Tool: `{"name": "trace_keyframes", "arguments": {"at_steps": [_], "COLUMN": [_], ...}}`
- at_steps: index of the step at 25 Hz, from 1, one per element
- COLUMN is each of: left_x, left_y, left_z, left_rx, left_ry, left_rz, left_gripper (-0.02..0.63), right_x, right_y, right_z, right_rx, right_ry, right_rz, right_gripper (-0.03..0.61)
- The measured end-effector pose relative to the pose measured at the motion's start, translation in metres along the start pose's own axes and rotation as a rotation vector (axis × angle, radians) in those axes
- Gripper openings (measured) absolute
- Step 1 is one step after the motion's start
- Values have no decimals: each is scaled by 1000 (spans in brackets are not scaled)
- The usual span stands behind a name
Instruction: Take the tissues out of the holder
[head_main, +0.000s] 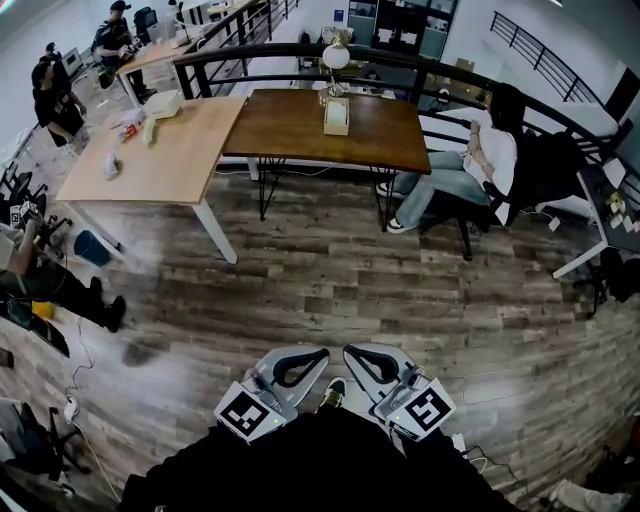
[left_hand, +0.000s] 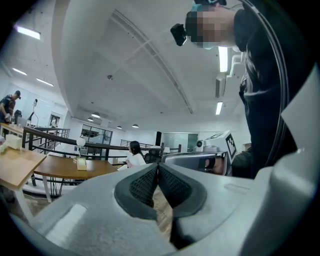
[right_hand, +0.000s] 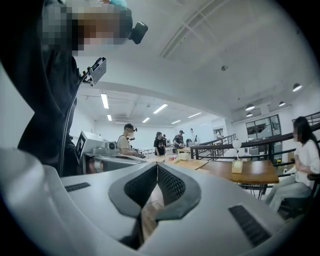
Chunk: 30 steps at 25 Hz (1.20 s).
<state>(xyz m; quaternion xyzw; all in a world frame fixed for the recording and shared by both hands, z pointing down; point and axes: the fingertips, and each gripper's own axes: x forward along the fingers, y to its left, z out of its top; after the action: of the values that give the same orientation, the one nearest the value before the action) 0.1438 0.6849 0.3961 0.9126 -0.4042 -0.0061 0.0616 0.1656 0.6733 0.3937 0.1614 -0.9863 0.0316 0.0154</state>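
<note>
- The left gripper (head_main: 300, 367) is held low and close to the person's body. Its fingers are pressed together with nothing between them, as the left gripper view (left_hand: 158, 170) shows.
- The right gripper (head_main: 372, 365) sits just beside it, also pinched closed and empty (right_hand: 157, 167).
- The tissue holder (head_main: 336, 116) stands upright on the dark brown table (head_main: 290, 125), near its far edge and just in front of a white globe lamp (head_main: 336, 56). It is well apart from both grippers, across the plank floor (head_main: 330, 290).
- A seated person (head_main: 480, 160) is at the table's right end.

Pale boxy tissue holder (head_main: 336, 116) upright on dark wooden table (head_main: 280, 125), beside lamp (head_main: 336, 56).
</note>
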Motion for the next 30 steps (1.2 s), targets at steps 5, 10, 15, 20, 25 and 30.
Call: {"name": "trace_keyframes", "arguments": {"at_steps": [5, 10, 15, 20, 25, 30], "left_x": [49, 85, 109, 120, 132, 148], "left_y": [15, 29, 42, 56, 77, 110], "left_z": [3, 7, 6, 8, 5, 8], "left_rx": [6, 14, 12, 8, 6, 6], "left_ry": [9, 5, 16, 24, 21, 8], "left_rz": [27, 43, 50, 55, 49, 26], "left_gripper": [9, 9, 9, 9, 9, 9], "right_x": [-9, -12, -7, 2, 15, 40], "right_y": [-51, -89, -114, -132, -152, -178], "right_z": [1, 4, 1, 1, -3, 1], "right_rx": [-1, -5, 17, 25, 16, 1], "right_ry": [-3, -16, -9, -4, 5, 9], "right_rz": [18, 33, 45, 48, 47, 29], "right_gripper": [5, 5, 5, 6, 5, 5]}}
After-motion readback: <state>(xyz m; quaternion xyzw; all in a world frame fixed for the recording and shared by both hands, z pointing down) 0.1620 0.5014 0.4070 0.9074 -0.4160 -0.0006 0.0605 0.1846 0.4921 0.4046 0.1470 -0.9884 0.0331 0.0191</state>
